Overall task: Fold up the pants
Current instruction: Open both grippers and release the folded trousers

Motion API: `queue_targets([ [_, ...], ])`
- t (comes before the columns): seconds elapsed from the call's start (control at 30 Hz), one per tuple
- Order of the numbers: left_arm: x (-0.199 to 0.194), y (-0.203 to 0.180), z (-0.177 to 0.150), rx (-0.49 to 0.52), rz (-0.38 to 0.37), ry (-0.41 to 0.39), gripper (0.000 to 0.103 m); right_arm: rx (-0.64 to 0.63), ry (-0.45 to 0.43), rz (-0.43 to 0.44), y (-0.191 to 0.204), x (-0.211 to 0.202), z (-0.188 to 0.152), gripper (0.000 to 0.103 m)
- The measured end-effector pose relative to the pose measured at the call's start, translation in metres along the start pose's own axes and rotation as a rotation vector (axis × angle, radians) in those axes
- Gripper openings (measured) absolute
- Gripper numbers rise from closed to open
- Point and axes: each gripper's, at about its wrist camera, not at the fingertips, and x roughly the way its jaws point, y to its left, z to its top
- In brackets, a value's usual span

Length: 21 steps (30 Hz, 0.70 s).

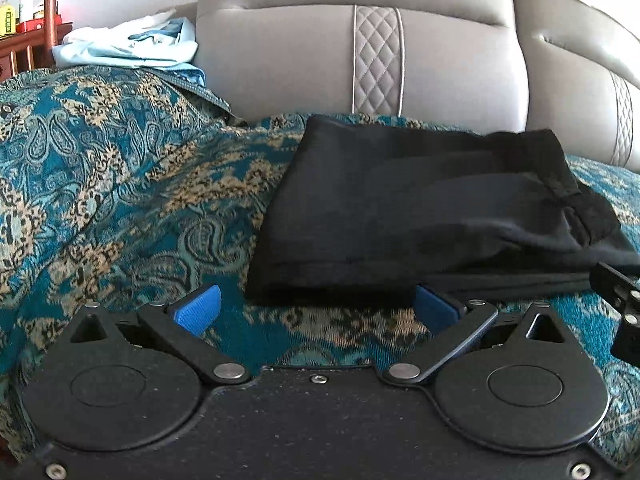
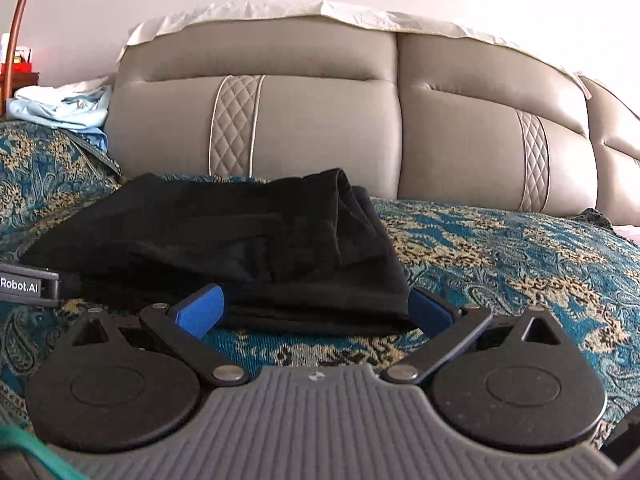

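Black pants [image 1: 420,216] folded into a compact stack mid-bedspread [image 1: 120,184]; seemingly nearly finished. Left gripper [image 1: 316,306] and right gripper [image 2: 316,308] spread wide, empty.

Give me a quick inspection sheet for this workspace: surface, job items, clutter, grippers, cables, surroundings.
Surface: teal paisley bedspread, wrinkled.
Job's things: black pants folded into a compact stack, lying flat; right edge bunched.
Clutter: light blue and white clothes piled at the far left.
Grippers: left gripper open, fingers level with the stack's near edge, holding nothing; right gripper open, likewise.
Cables: nothing seen.
Surroundings: grey padded headboard topped by a white sheet; wooden furniture at left.
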Motion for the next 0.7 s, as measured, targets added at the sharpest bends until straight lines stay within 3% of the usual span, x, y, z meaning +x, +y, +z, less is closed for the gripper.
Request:
queue_targets([
  [0.33, 0.004, 0.0, -0.006, -0.002, -0.013, -0.002, 0.103, -0.004, 0.056, -0.026, 0.006, 0.016, -0.014, 0.103],
  [0.7, 0.006, -0.005, -0.008, 0.013, -0.036, -0.026, 0.103, 0.018, 0.074, 0.012, 0.001, 0.021, -0.015, 0.103],
])
